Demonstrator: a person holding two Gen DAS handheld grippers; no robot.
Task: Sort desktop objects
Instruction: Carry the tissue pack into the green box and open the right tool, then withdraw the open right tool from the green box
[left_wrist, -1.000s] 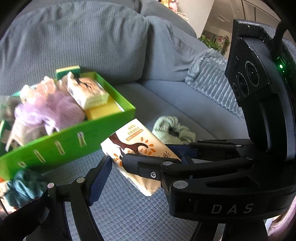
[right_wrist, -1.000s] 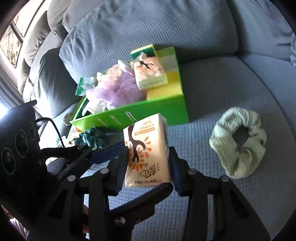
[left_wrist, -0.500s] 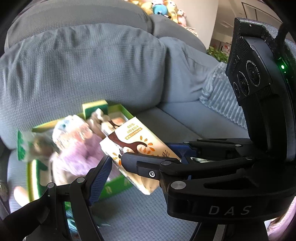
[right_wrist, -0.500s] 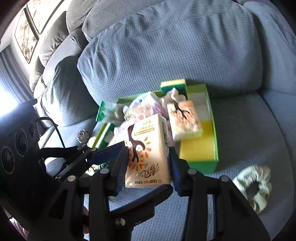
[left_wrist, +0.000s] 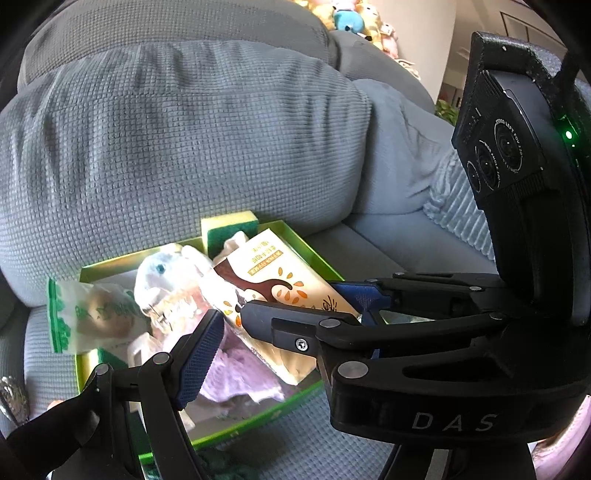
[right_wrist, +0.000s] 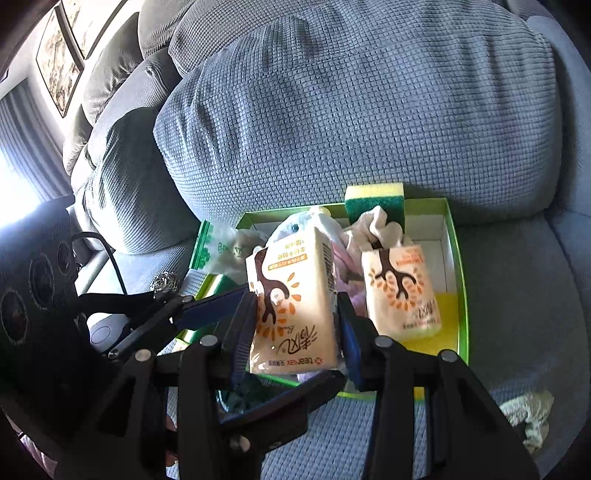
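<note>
Leftmost, left gripper (right_wrist: 207, 310), jaws closing, nothing between them. Right gripper (right_wrist: 297, 325) clamps cream tissue pack with brown tree print (right_wrist: 293, 306), held above bright green cardboard box (right_wrist: 460, 280) on grey sofa (right_wrist: 369, 110); second matching pack (right_wrist: 400, 291) lies inside.

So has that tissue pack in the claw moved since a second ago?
Yes. The tissue pack, clamped in the right claw, has gone from in front of the green box to over it.

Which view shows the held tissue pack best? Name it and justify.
Right wrist view: the tissue pack faces the camera, printed front clear between the right gripper pads. Left wrist view shows the pack tilted, partly hidden behind that gripper's finger.
</note>
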